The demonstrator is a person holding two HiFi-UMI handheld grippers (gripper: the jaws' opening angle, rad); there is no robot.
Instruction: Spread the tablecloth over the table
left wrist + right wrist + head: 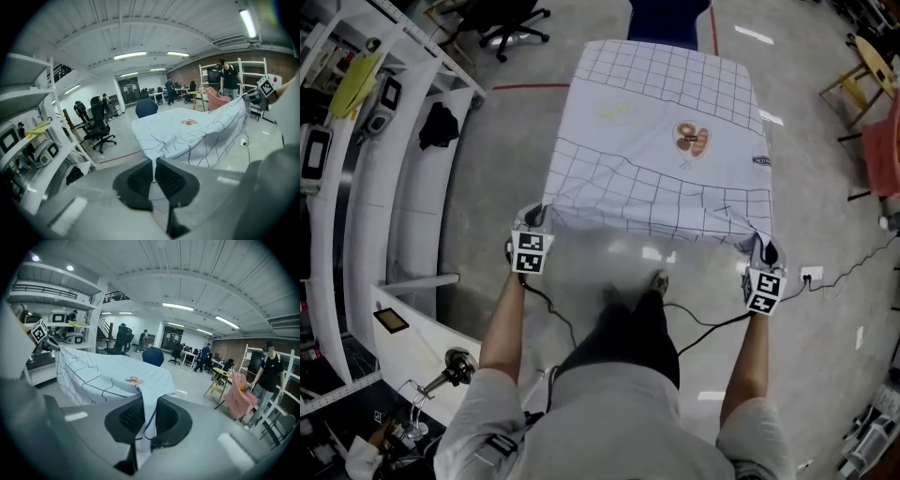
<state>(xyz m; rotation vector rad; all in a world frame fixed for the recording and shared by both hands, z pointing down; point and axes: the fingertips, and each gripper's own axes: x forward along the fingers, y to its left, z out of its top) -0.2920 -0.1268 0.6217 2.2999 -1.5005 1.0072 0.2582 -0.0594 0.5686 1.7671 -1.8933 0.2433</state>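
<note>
Tablecloth (661,150) stretches ahead, corners pinched in left gripper (529,246) and right gripper (763,274).

bright, even light from ceiling strips (130,55) — floor (652,251) glare, fisheye edges dark, perhaps slightly blurred.

The tablecloth (666,141) wholly hides the table under it.

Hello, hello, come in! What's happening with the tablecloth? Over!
Left gripper shut on one near corner of the tablecloth, right gripper shut on the other. Far part lies flat, near edge held up between them. Blue chair beyond far end, nothing seen blocking.
</note>
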